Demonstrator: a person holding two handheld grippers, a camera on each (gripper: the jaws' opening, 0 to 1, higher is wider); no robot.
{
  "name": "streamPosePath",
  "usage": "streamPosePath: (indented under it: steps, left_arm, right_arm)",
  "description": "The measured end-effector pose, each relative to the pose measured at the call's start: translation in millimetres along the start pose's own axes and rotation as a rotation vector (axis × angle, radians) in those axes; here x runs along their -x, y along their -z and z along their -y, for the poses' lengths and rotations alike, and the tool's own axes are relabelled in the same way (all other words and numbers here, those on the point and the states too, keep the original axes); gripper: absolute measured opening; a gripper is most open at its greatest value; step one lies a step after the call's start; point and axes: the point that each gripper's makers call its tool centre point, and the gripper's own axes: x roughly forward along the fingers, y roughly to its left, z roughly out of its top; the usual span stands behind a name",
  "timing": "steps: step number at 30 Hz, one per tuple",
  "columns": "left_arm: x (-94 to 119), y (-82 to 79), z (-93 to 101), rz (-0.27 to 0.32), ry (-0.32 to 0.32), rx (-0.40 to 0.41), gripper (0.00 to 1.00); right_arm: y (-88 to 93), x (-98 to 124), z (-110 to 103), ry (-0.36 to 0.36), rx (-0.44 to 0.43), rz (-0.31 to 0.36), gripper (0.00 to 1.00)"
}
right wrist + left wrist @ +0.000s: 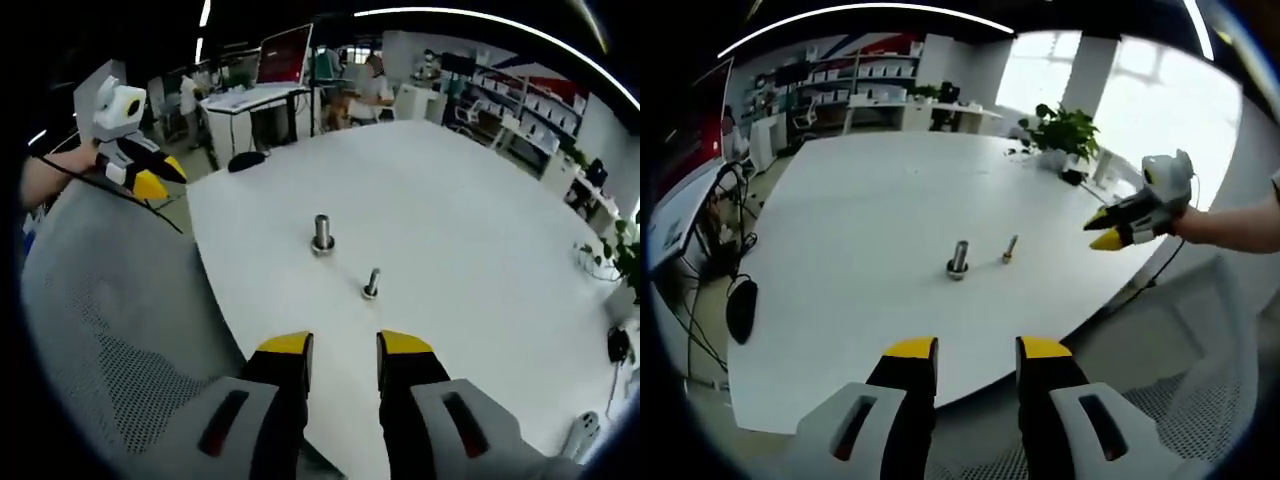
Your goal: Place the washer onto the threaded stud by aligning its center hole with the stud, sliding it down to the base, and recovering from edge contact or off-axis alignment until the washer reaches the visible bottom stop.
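Note:
Two small metal parts stand upright on the white table (860, 220). The taller grey stud (958, 258) (322, 234) has a wider ring around its base; whether that ring is the washer is too small to tell. Beside it stands a shorter, thinner bolt (1009, 249) (371, 284). My left gripper (977, 350) hangs off the table's near edge, well short of both parts, open with nothing between its jaws. My right gripper (345, 346) is held over the opposite edge, also open and empty. Each gripper appears in the other's view: the right gripper (1108, 228), the left gripper (160, 176).
A grey mesh chair (110, 330) (1200, 400) sits close under the grippers at the table's edge. A potted plant (1065, 135) stands at the table's far side, and a black mouse (741, 308) with cables lies by its edge. Desks, shelves and people are beyond.

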Motion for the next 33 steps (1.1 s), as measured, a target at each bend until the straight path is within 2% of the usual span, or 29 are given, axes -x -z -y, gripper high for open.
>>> streamPosePath:
  steps: [6,10,14,18,22,25,28,31,33]
  left_arm:
    - [2.6,-2.4,-0.1,0.024,-0.005,0.003,0.29]
    - [5.4,-6.0,-2.0,0.051,-0.019,0.003,0.29]
    - [5.2,-5.7,-1.4,0.05,-0.015,0.002,0.29]
    - [5.7,-9.5,-0.4,0.067,-0.008,-0.001,0.28]
    - [8.9,-8.6,-4.0,0.077,-0.035,0.009,0.28]
    - [10.9,-15.0,-7.3,0.111,-0.041,0.023,0.28]
    - [8.2,-13.4,-5.9,0.099,-0.029,0.026,0.28]
    - [7.7,-12.2,-3.6,0.092,-0.027,0.009,0.28]
    - [7.8,-11.1,-4.0,0.087,-0.027,0.016,0.28]
  right_arm:
    - [5.2,18.1,-6.6,0.014,-0.045,0.003,0.27]
    - [4.0,28.3,-9.7,0.04,-0.105,0.044,0.28]
    - [2.9,36.4,-11.2,0.057,-0.108,0.043,0.28]
    - [-3.1,48.2,-11.6,0.069,-0.149,0.086,0.28]
    - [3.9,55.2,-15.5,0.084,-0.178,0.101,0.28]
    - [11.3,60.2,-19.5,0.094,-0.187,0.103,0.28]
    - [17.6,60.9,-24.9,0.093,-0.214,0.118,0.28]
    - [23.8,57.6,-29.3,0.078,-0.212,0.105,0.29]
    - [17.3,59.6,-31.6,0.057,-0.235,0.144,0.3]
